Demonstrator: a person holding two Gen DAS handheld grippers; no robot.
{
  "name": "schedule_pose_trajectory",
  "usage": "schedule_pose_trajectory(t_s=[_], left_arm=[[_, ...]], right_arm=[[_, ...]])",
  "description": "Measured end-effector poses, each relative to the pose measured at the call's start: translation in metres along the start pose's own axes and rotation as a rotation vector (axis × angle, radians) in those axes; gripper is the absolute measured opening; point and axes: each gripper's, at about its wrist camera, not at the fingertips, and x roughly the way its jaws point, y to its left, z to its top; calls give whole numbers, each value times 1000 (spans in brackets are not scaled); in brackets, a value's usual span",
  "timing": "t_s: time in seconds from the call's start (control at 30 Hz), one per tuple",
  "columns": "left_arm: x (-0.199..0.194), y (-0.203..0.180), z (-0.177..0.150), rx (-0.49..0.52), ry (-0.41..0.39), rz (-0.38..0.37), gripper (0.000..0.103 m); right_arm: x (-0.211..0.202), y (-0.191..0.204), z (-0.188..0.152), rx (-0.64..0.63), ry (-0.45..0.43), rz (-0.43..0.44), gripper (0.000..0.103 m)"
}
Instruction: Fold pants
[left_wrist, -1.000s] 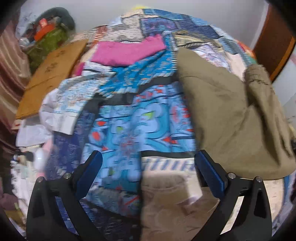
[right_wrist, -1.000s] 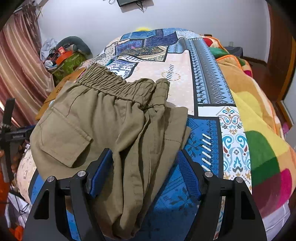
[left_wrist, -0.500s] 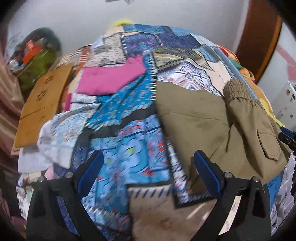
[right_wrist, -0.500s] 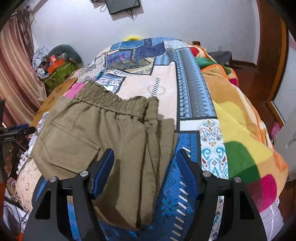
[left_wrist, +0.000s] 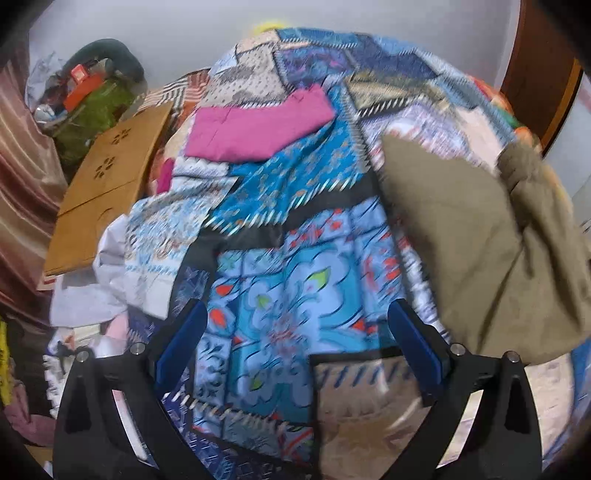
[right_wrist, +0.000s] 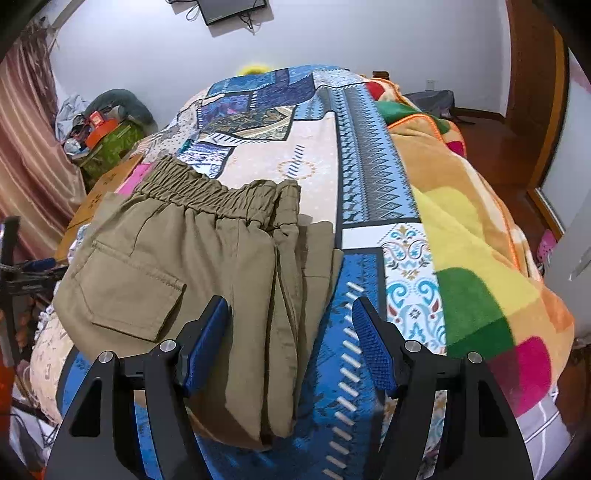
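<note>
Lying folded on the patterned bedspread (right_wrist: 306, 173), olive pants (right_wrist: 192, 258), waistband far, pocket left. Right gripper (right_wrist: 291, 325) above near edge, jaws wide, holding nothing. Left gripper (left_wrist: 295, 332) likewise wide, empty, pants (left_wrist: 480, 240) to right. Far left, green bag (right_wrist: 110, 147) stuffed with clutter.

Patchwork bedspread (right_wrist: 317, 166), pink cloth (left_wrist: 255, 125), fleece blanket (right_wrist: 476, 266), cardboard (left_wrist: 103, 192).

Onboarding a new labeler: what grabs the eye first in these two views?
The olive pants dominate the right wrist view, folded on the patchwork bedspread, elastic waistband toward the far wall. Beside them on the right lies a bright multicolour blanket. In the left wrist view, a magenta cloth stands out further up the bed; both the left claw and right claw are open, holding nothing.
</note>
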Motion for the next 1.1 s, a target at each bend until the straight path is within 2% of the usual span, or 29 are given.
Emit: schedule_pose_trajectory(t_s=[0.13,0.27,0.33,0.4,0.47,0.67,0.73,0.77,0.8,0.9,0.97,1.1], left_arm=[[-1,-18,17,0,-18,-98,100],[15,-49,31,40,23,-178,100],[26,-59,33,50,53,-195,99],[36,-66,36,43,84,-239,94],[39,-67,37,23,87,-288,91],[43,-72,45,35,72,-307,81],[42,-73,48,38,64,-303,74],[42,-73,49,37,57,-303,65],[42,-73,51,34,50,-297,53],[40,-74,57,16,46,-273,29],[41,-78,60,21,47,-271,19],[38,-86,63,51,29,-220,8]], right_arm=[[4,-5,6,35,2,1,66],[8,-9,16,63,-4,38,66],[16,-13,18,63,17,42,66],[26,-18,18,76,55,56,66],[39,-26,15,110,108,112,66],[56,-41,13,170,157,210,66],[58,-41,14,166,161,222,64],[59,-41,14,159,161,226,62],[59,-40,15,154,162,231,58],[61,-40,17,157,165,263,42],[62,-38,20,154,163,258,34],[60,-30,26,110,136,216,19]])
